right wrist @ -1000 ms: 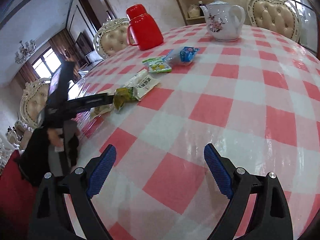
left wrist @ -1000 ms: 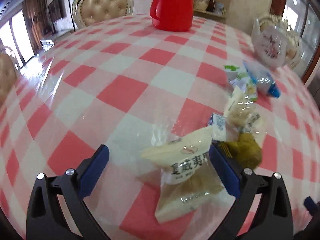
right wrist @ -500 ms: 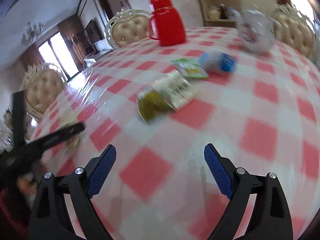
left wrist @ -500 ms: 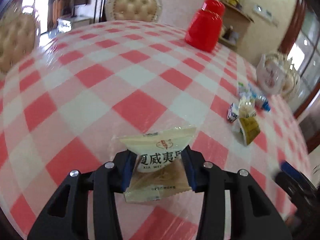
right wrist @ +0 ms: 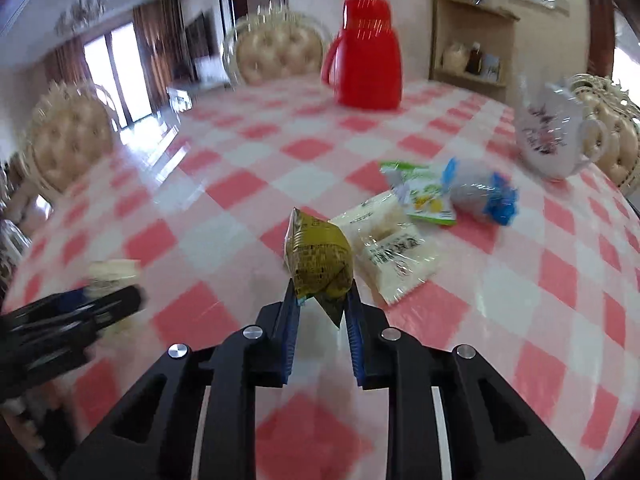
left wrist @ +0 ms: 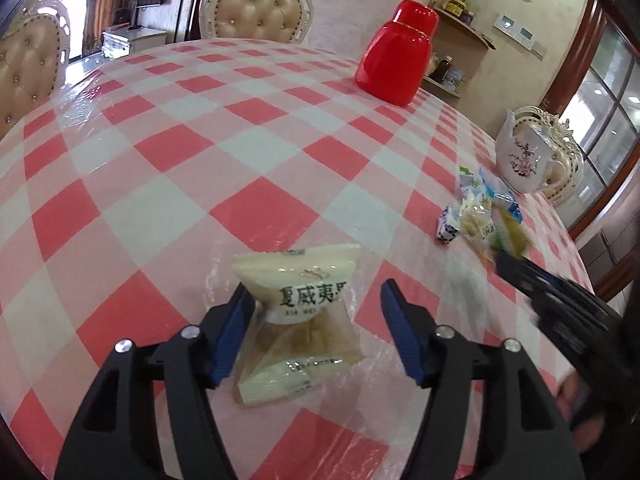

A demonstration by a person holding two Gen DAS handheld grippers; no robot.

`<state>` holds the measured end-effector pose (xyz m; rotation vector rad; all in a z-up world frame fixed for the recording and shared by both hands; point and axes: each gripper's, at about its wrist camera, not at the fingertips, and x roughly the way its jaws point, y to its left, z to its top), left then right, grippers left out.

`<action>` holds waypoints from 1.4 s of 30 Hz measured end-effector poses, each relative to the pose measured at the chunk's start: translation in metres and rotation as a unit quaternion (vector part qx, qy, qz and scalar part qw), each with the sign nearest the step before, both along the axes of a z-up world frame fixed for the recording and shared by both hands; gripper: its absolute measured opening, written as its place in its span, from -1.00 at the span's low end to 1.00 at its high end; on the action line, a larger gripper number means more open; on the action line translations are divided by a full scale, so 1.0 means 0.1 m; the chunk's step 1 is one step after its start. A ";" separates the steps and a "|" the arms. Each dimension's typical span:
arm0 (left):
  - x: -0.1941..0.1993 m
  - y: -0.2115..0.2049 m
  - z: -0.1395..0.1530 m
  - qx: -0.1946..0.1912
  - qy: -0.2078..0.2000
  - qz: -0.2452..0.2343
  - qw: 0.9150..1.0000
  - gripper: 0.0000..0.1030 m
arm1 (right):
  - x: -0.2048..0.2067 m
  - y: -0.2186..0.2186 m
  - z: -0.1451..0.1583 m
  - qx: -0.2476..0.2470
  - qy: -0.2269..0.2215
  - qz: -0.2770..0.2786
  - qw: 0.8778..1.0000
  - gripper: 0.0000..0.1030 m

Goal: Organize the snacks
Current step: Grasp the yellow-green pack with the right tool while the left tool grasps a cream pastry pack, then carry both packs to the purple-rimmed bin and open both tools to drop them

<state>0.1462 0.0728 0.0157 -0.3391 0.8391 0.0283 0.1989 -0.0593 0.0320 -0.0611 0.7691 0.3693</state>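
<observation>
Two grippers, two snacks: the right gripper (right wrist: 322, 300) is pinched tight on the green packet (right wrist: 318, 262), low in the middle; the left gripper (left wrist: 316, 312) has just let go, jaws apart, cream packet (left wrist: 298, 316) between them, probably lying loose on the table (left wrist: 160, 184)

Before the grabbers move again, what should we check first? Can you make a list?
1. Right gripper has the olive-green snack packet pinched: ok, its jaws have just closed on the packet's lower end.
2. Left gripper is off the cream snack packet: not ok. The jaws have just opened and the right pad is clear, but the left pad looks to touch the wrapper.
3. Cream packet rests on the table: ok.
4. Other snacks lie clear of the green packet: cannot tell, the clear-wrapped one sits very close behind it.
5. Teapot and red jug stand out of the way: ok.
</observation>
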 end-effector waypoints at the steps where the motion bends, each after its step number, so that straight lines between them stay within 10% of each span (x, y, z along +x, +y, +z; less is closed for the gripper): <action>1: 0.00 -0.01 0.00 0.001 0.000 -0.002 1.000 0.34 | -0.14 -0.05 0.05 0.004 -0.007 0.002 1.000 -0.58; 10: 0.00 -0.02 0.00 -0.001 -0.001 -0.004 1.000 0.36 | -1.27 -0.70 -0.04 -0.009 0.033 -0.046 0.998 -0.56; 19: 0.01 -0.07 0.00 0.015 0.004 -0.015 1.000 0.49 | -1.50 -0.96 -0.18 -0.008 0.057 -0.079 0.995 0.43; 24: 0.02 -0.10 0.00 0.026 0.009 -0.019 0.999 0.51 | -1.35 -0.89 -0.27 -0.019 0.071 -0.088 0.993 0.31; 27: 0.04 -0.17 0.00 0.054 0.017 -0.026 0.998 0.21 | -1.34 -0.92 -0.27 -0.030 0.071 -0.107 0.991 -0.30; 28: 0.04 -0.19 0.00 0.060 0.019 -0.029 0.998 -0.14 | -1.34 -0.93 -0.27 -0.032 0.070 -0.110 0.991 -0.33; 42: -0.63 -0.23 0.34 0.064 0.018 -0.081 0.995 -0.25 | -1.68 -1.10 0.06 -0.050 0.062 -0.117 0.990 -0.39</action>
